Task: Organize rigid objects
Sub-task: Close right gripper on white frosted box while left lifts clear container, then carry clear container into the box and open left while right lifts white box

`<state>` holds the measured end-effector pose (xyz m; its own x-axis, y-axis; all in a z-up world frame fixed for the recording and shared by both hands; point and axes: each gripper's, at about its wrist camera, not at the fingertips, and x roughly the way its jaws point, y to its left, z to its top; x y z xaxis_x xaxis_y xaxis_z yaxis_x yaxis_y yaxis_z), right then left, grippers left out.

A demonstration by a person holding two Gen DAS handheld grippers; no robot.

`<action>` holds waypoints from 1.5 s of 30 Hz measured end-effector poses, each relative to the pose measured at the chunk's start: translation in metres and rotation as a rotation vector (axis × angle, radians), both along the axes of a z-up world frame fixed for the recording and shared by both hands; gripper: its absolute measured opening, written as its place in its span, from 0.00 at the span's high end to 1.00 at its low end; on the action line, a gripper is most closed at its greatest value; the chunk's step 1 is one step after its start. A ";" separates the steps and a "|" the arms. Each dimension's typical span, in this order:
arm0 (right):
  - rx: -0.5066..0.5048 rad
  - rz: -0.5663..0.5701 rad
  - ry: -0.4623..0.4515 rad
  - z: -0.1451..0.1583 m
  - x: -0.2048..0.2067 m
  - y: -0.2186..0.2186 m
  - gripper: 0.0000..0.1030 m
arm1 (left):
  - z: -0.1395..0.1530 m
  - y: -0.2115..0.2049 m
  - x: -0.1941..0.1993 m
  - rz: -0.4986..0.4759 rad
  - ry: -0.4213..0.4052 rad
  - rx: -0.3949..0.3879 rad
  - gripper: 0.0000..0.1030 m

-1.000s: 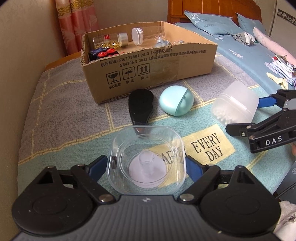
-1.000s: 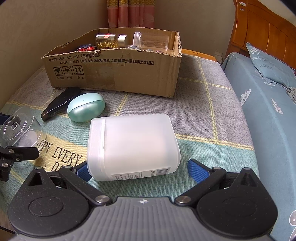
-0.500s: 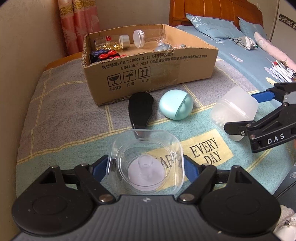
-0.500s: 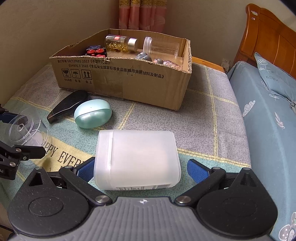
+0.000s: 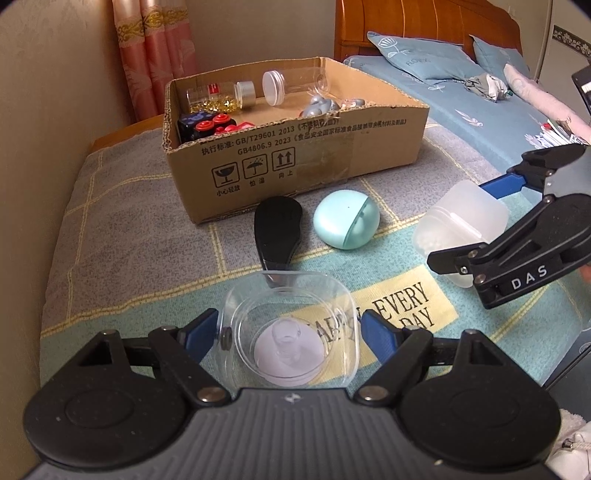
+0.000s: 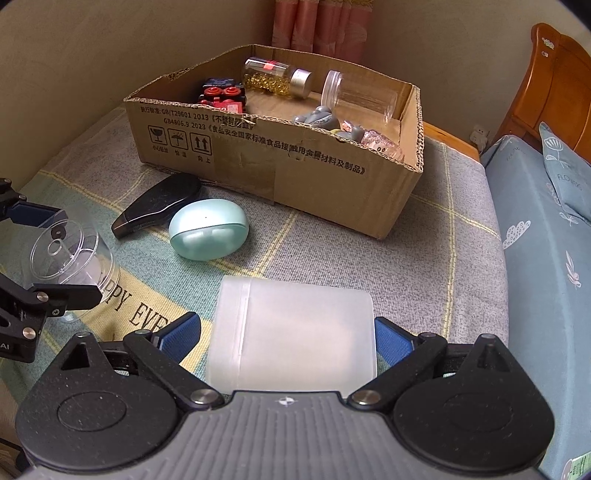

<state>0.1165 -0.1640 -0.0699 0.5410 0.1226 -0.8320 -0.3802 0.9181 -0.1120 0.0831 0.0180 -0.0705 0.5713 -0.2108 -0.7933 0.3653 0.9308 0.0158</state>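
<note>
Clear square plastic jar (image 5: pixel 291 328) pinched by left tongs (image 5: pixel 288 330), frosted white plastic tub (image 6: pixel 291 332) by right tongs (image 6: pixel 288 334); both prob. light, stiff, slick, best held mid-wall.

We see a grey and teal checked blanket (image 5: pixel 122 229) with a yellow lettered patch (image 5: pixel 399 314) spread beneath the jaws. Ahead and to their right lies a blue patterned bedsheet (image 5: pixel 476 110) with blue pillows (image 5: pixel 417 59) against a wooden headboard (image 5: pixel 413 18). Pink curtains (image 5: pixel 155 48) hang far ahead.
</note>
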 end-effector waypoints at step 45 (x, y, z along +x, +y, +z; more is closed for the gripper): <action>0.090 0.107 -0.148 0.083 -0.018 -0.030 0.14 | 0.109 -0.038 0.116 -0.166 -0.152 0.058 0.27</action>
